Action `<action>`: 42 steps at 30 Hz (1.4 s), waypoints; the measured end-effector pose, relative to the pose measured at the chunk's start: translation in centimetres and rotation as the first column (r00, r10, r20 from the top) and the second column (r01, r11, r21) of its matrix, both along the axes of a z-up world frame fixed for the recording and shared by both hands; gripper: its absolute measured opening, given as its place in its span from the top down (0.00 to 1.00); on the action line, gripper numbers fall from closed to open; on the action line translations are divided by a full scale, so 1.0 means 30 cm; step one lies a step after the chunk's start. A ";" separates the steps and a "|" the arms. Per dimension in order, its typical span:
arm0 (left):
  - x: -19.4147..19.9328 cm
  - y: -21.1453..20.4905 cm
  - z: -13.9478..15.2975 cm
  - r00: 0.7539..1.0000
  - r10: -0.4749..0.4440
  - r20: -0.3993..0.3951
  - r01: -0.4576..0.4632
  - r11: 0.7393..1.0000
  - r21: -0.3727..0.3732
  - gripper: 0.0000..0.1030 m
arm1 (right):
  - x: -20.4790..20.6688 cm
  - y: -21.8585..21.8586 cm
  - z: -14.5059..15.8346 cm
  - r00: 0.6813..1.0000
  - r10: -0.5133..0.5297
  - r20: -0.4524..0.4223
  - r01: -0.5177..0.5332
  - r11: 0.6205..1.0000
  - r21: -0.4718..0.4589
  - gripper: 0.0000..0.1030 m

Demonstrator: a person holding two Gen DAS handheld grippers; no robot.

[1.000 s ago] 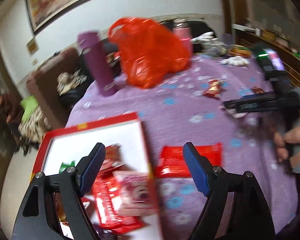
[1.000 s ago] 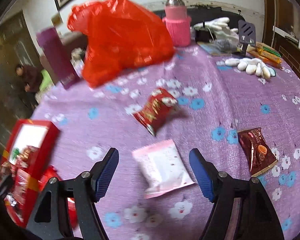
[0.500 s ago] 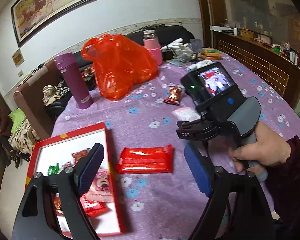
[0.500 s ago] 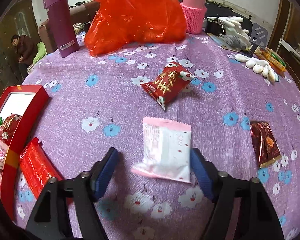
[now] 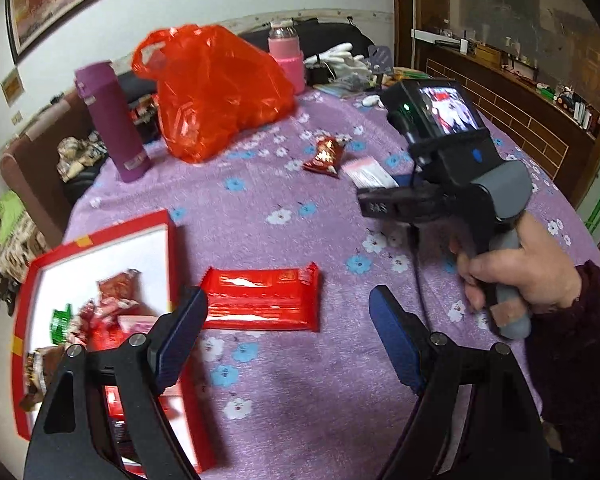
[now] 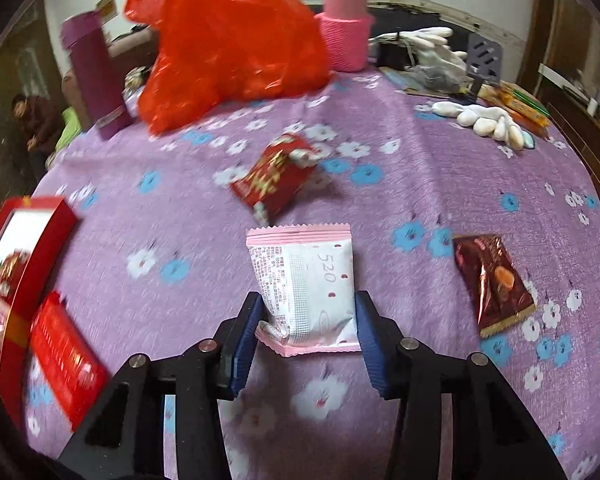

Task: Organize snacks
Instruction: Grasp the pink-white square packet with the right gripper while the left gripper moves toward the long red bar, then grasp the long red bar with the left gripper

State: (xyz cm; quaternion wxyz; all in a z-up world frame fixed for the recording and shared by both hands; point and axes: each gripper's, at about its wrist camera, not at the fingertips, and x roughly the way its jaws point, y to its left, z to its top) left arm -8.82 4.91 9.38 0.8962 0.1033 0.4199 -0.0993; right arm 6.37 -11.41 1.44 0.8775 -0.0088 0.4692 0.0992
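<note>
Pink-and-white snack packet (image 6: 306, 288) with crimped pink edges lying on the purple flowered surface (image 6: 400, 184), right gripper (image 6: 306, 334) fingers closing around its lower end, left gripper (image 5: 288, 336) fingers standing wide, holding nothing, above a red wrapper (image 5: 260, 300).

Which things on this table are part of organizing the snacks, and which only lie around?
For the job:
- pink-white packet, between the closing right gripper fingers
- red box
- long red bar
- small red packet
- brown packet

Lying about:
- orange bag
- purple flask
- pink bottle
- white gloves
</note>
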 end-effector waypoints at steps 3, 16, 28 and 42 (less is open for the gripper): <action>0.022 -0.011 -0.027 0.998 0.000 -0.055 -0.002 0.999 -0.043 0.19 | 0.005 0.012 -0.004 0.999 0.007 0.037 -0.006 1.000 -0.010 0.53; 0.094 -0.062 -0.101 0.988 0.006 -0.153 -0.016 0.998 -0.064 0.19 | 0.010 -0.054 0.002 1.000 0.017 -0.001 -0.017 0.989 0.145 0.52; 0.111 0.040 -0.153 0.969 0.107 -0.222 -0.135 0.984 -0.117 0.19 | 0.011 -0.067 0.003 1.000 0.012 -0.016 -0.009 0.984 0.176 0.51; 0.215 -0.022 -0.237 0.973 0.015 -0.231 -0.029 0.998 -0.056 0.18 | 0.010 -0.069 0.004 1.000 0.008 -0.027 -0.003 0.981 0.195 0.50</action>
